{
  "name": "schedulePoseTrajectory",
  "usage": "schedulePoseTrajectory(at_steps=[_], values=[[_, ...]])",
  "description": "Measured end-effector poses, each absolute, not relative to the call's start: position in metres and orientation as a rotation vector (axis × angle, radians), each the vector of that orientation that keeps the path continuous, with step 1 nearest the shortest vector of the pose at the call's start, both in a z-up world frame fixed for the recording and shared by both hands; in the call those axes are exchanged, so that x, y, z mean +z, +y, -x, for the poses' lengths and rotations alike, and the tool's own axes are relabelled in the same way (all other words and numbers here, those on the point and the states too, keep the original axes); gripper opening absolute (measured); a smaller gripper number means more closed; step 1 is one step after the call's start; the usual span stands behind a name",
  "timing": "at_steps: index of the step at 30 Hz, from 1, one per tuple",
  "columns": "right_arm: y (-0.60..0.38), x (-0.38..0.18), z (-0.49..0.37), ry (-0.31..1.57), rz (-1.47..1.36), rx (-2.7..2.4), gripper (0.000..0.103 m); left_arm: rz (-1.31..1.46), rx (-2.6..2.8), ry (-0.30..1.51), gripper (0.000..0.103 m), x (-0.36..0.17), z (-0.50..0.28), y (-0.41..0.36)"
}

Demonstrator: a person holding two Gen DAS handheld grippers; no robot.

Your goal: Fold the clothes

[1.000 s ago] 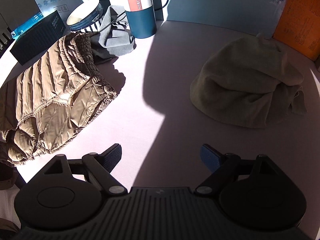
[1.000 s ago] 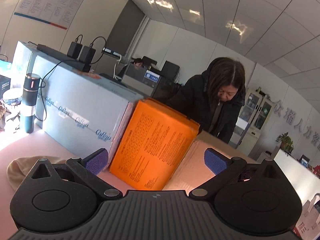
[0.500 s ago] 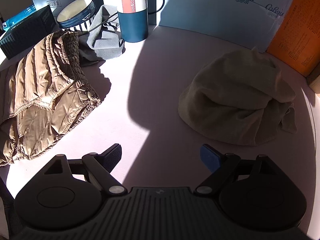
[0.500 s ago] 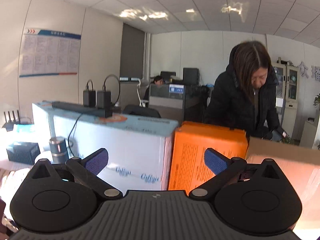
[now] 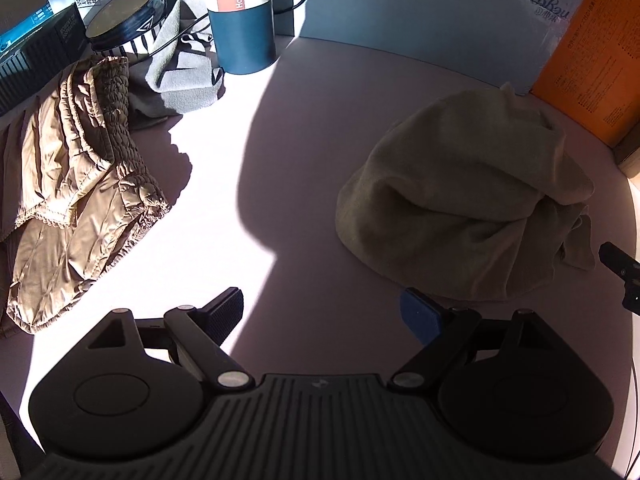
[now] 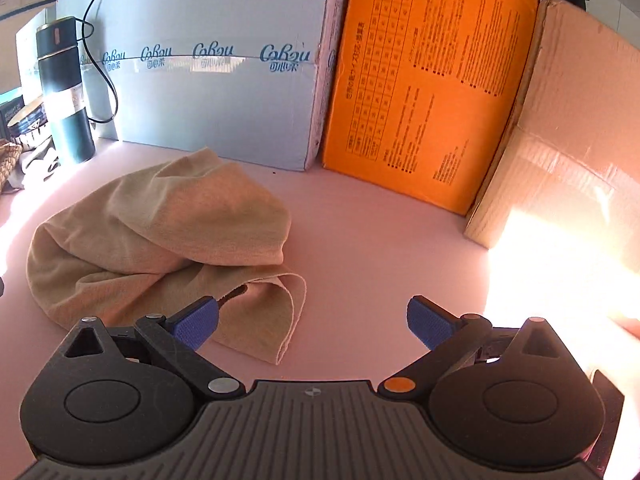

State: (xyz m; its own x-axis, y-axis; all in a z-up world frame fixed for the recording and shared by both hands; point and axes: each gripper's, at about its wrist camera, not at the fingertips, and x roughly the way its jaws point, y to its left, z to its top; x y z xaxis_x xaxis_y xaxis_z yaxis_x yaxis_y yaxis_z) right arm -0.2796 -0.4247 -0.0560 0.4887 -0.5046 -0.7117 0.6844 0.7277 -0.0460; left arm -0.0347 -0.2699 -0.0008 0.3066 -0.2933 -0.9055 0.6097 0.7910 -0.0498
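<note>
One crumpled beige garment (image 6: 160, 236) lies on the pink table (image 6: 380, 248) before three boxes. The right gripper (image 6: 312, 322) and the left gripper (image 5: 322, 312) hover beside it, jaws spread, empty. One quilted brown jacket (image 5: 76, 184) lies well apart, near one flask (image 5: 242, 16).

Two black hand-held grippers

The left gripper (image 5: 322, 312) and the right gripper (image 6: 312, 322) share ribbed grey-black housings, round side discs and blue-padded fingers; the right one has an orange pivot cap (image 6: 397, 384) beside its housing.
</note>
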Motion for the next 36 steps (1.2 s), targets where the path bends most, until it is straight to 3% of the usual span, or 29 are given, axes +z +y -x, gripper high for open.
schedulePoseTrajectory(at_steps=[3,7,12,14,22,24,27,29,36], values=[[-0.427,-0.072,0.274,0.785,-0.291,-0.707,0.099,-0.356,-0.624,1.119,0.085,-0.005,0.034,-0.278],[-0.435,-0.076,0.271,0.807,-0.361,-0.679,0.087,-0.387,-0.633,1.129,0.085,-0.008,0.033,-0.286],[-0.441,-0.076,0.273,0.833,-0.372,-0.67,0.085,-0.436,-0.65,1.121,0.085,-0.013,0.034,-0.298],[-0.443,-0.076,0.272,0.85,-0.373,-0.664,0.079,-0.462,-0.662,1.112,0.085,-0.014,0.034,-0.303],[-0.444,-0.078,0.267,0.856,-0.376,-0.649,0.078,-0.53,-0.712,1.063,0.085,-0.019,0.035,-0.313],[-0.444,-0.079,0.267,0.845,-0.388,-0.634,0.07,-0.54,-0.717,1.056,0.085,-0.019,0.035,-0.312],[-0.439,-0.078,0.265,0.827,-0.399,-0.614,0.042,-0.54,-0.722,1.049,0.085,-0.018,0.035,-0.309],[-0.438,-0.076,0.265,0.817,-0.421,-0.603,0.01,-0.53,-0.732,1.048,0.085,-0.015,0.035,-0.306],[-0.442,-0.073,0.274,0.728,-0.619,-0.555,0.005,-0.537,-0.762,1.041,0.085,-0.015,0.035,-0.305]])
